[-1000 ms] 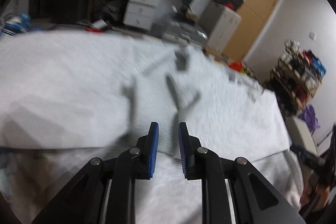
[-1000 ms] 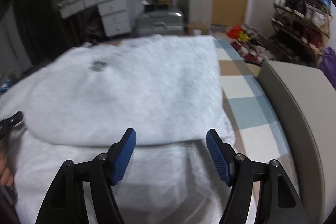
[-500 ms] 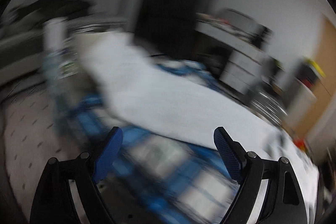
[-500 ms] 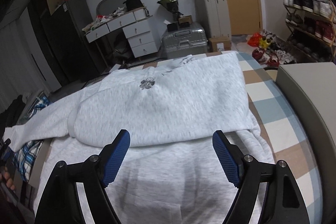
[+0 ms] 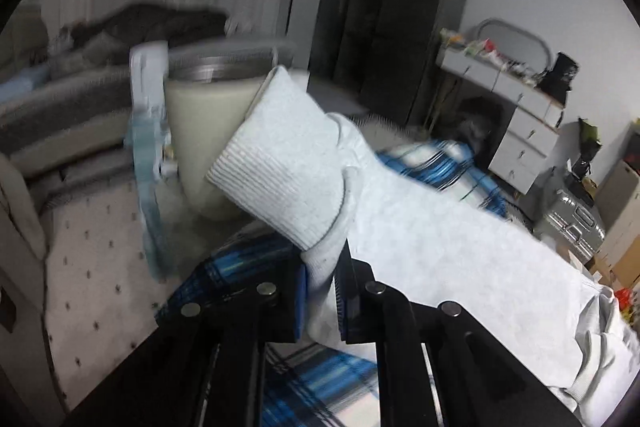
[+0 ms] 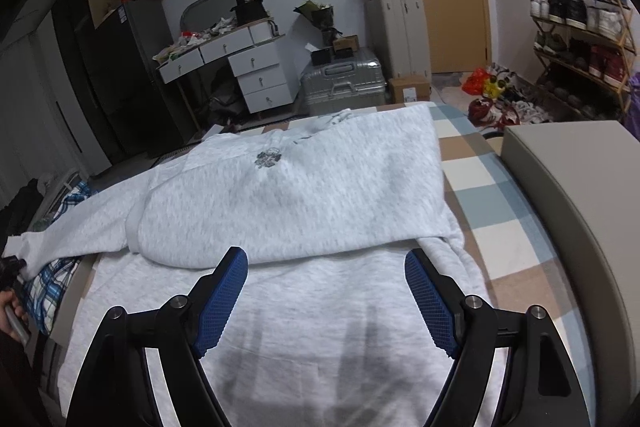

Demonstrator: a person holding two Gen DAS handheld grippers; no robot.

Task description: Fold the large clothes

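a: sweatshirt [image 6: 304,195] lay spread on the bed [image 6: 492,187], pale grey, its upper half folded down over the lower, a small dark emblem [image 6: 267,159] on the chest.

b: and the left tongs [image 5: 320,301]?

a: their jaws had just been closing, and they were clamped on the sleeve [image 5: 440,247] right behind the ribbed cuff [image 5: 280,179]. the cuff stood up past the blue pads [image 5: 301,307], blurred, in front of a cream-coloured tub [image 5: 204,131].

b: where did that sleeve run?

a: out to the left edge of the bed, over a blue plaid cloth [image 6: 60,279].

b: right tongs [image 6: 326,301]?

a: wide apart, nothing between the fingers [image 6: 222,301], hanging above the lower part of the sweatshirt, their shadow on the fabric.

b: anything else?

a: a white dresser [image 6: 240,67], a silver suitcase [image 6: 340,83] and a shoe rack [image 6: 580,39] stood beyond the bed.
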